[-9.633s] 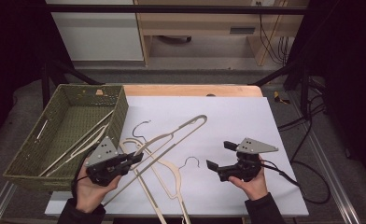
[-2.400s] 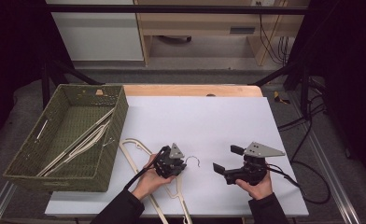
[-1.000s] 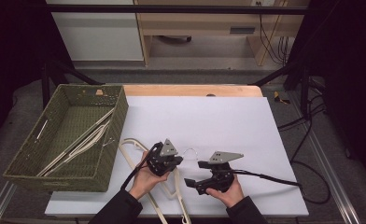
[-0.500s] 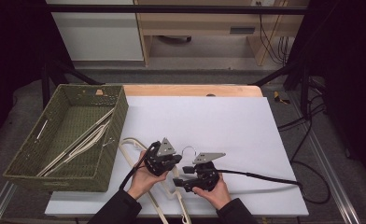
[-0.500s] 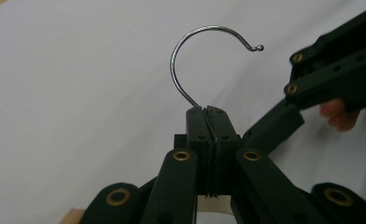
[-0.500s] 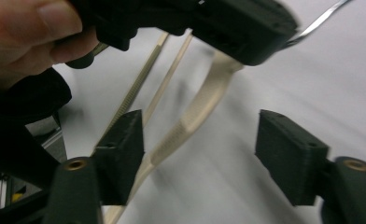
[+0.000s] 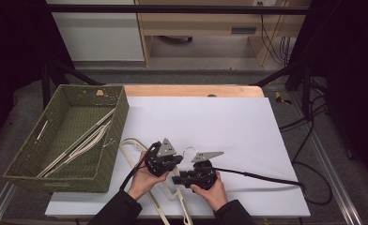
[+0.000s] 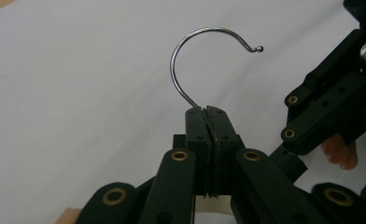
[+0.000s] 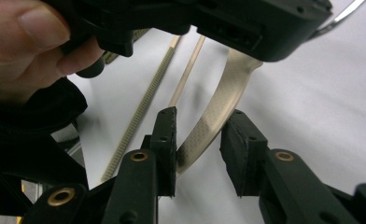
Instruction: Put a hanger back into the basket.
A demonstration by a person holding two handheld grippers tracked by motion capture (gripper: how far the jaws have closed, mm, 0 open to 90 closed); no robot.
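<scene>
The right gripper (image 7: 178,180) has moved left, up beside the left gripper (image 7: 165,161). Its jaws have just been closing around the hanger's (image 9: 214,119) beige arm.

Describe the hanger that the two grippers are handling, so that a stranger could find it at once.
On the white table, just right of the green basket, beige hangers lie near the front edge. It is the hanger lifted between both hands: the left gripper pinches its metal hook, unlike the hangers in the basket.

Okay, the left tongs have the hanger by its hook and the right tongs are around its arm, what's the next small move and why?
Probably finish closing the right tongs. Their jaws have just been closing and straddle the beige hanger's arm, with a gap showing on the right side, so they don't clamp it yet. The left tongs are shut at the base of the wire hook. A second grip should steady the hanger for lifting.
</scene>
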